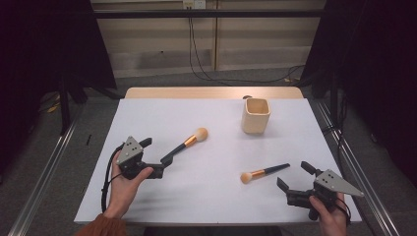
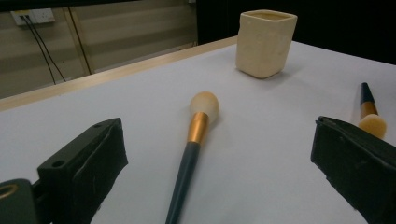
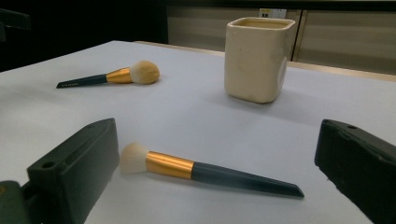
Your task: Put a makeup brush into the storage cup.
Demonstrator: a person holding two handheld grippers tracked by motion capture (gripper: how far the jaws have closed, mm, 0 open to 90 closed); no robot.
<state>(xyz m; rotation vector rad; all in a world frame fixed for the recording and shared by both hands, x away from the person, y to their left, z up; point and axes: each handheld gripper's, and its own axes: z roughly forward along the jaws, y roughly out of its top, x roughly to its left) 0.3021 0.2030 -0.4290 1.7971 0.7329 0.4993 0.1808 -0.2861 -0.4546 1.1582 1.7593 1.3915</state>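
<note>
High view first: two makeup brushes lie on the white bench, well apart, with a cream cup (image 1: 255,115) standing at about one o'clock from the bench's middle; the left brush (image 1: 189,141) lies at about ten o'clock, its fluffy head pointing toward the cup, its dark handle end between the spread jaws of the left gripper (image 1: 156,157), which is open and closed on nothing; the right brush (image 1: 264,172) lies at about five o'clock, head toward the person's left, and the right gripper (image 1: 291,176), jaws likewise wide apart, waits just beside its handle tip without touching.

Left gripper view has the dark handle (image 2: 183,179) running up between the two black jaws; right gripper view shows the other brush (image 3: 201,171) lying crosswise ahead of the jaws.

Both brushes look light and stiff along the handle, soft at the bristles, and likely slick on the tapered end; I would take hold on the handle near the gold collar, never on the head.

As for the cup, its inside cannot be made out from here; it stands upright.
</note>
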